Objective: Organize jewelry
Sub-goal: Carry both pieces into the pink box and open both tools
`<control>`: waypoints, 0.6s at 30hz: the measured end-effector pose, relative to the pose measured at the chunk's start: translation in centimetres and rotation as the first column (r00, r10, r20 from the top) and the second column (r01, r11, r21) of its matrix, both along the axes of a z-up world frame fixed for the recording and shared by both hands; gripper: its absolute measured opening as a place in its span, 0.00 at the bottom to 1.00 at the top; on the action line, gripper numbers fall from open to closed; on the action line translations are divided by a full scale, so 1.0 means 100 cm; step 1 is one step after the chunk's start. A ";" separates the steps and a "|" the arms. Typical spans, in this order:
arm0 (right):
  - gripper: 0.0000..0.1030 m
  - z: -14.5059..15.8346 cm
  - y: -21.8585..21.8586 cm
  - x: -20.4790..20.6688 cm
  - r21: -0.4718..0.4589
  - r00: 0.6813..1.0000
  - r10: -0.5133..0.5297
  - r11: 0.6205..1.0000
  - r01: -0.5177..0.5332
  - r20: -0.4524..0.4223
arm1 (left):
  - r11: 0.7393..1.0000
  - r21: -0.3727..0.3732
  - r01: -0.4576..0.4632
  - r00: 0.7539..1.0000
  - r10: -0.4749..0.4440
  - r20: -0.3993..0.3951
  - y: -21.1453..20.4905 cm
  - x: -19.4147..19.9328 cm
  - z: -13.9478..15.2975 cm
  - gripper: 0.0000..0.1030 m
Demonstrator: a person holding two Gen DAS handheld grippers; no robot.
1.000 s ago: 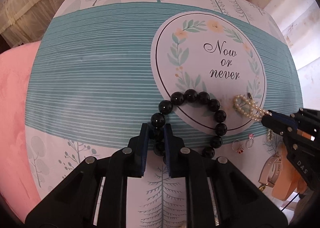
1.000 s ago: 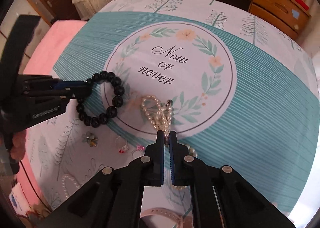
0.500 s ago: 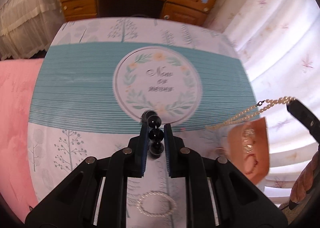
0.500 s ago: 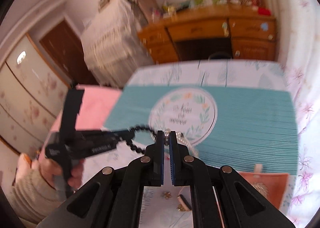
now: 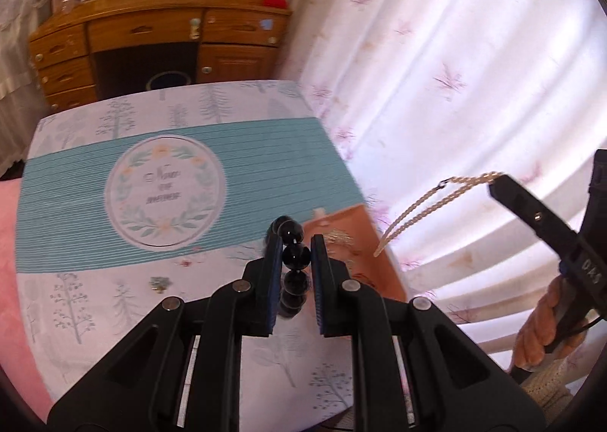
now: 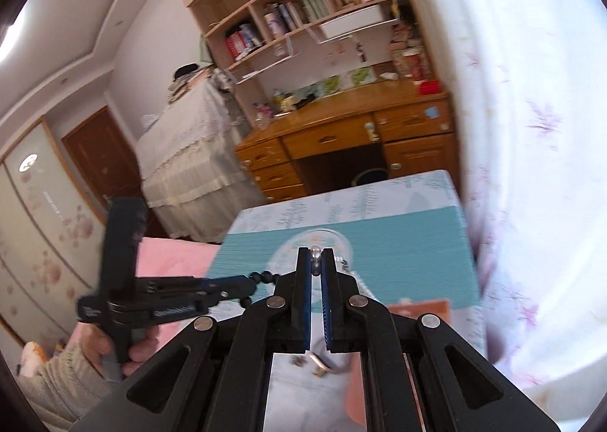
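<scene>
My left gripper (image 5: 296, 242) is shut on the black bead bracelet (image 5: 294, 255), held well above the table; it also shows in the right wrist view (image 6: 261, 276). My right gripper (image 6: 315, 261) is shut on the pearl necklace (image 6: 315, 259), whose strand (image 5: 425, 204) hangs down in the air at the right of the left wrist view. Under the strand lies an orange jewelry tray (image 5: 364, 253) with small pieces in it, at the table's right edge.
The table wears a teal and white cloth (image 5: 265, 166) with a round "Now or never" print (image 5: 165, 191). A small brooch (image 5: 159, 283) and earrings (image 5: 186, 262) lie on it. A watch (image 6: 322, 363) lies below my right gripper. A curtain (image 5: 455, 71) hangs right; a wooden desk (image 5: 151, 33) behind.
Both grippers have lifted their jewelry off the table, risen high and swung toward the right, over the orange tray. The pearl strand now dangles free.
</scene>
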State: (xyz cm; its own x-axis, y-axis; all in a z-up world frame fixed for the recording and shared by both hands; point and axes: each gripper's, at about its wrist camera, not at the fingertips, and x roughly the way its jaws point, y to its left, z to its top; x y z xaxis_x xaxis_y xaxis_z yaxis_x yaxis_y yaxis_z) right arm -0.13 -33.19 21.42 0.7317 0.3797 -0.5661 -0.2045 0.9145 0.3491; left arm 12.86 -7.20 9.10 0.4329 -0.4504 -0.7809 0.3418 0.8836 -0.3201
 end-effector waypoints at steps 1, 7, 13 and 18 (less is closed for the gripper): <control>0.04 -0.001 -0.008 -0.009 -0.005 1.000 -0.018 1.000 0.017 -0.005 | 1.000 -0.001 0.016 1.000 -0.016 0.001 -0.009 -0.004 -0.001 0.12; 0.04 -0.033 -0.039 -0.050 -0.006 0.996 -0.074 0.997 0.074 -0.059 | 0.993 0.009 0.116 0.993 -0.116 -0.036 -0.069 -0.018 -0.030 0.12; 0.04 -0.091 -0.053 -0.071 0.009 0.980 -0.114 0.993 0.117 -0.162 | 0.984 0.024 0.176 0.981 -0.173 -0.084 -0.115 -0.025 -0.072 0.12; 0.04 -0.125 -0.048 -0.068 0.005 0.969 -0.124 0.992 0.128 -0.212 | 0.977 0.077 0.197 0.975 -0.187 -0.124 -0.133 -0.021 -0.118 0.12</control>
State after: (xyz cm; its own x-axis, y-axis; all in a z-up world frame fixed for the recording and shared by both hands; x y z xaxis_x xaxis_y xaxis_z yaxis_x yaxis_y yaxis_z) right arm -6.94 -38.02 8.88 0.6388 0.3039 -0.7068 -0.0078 0.9212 0.3890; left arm 10.78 -20.52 -2.73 0.2501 -0.4432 -0.8608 0.4732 0.8316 -0.2907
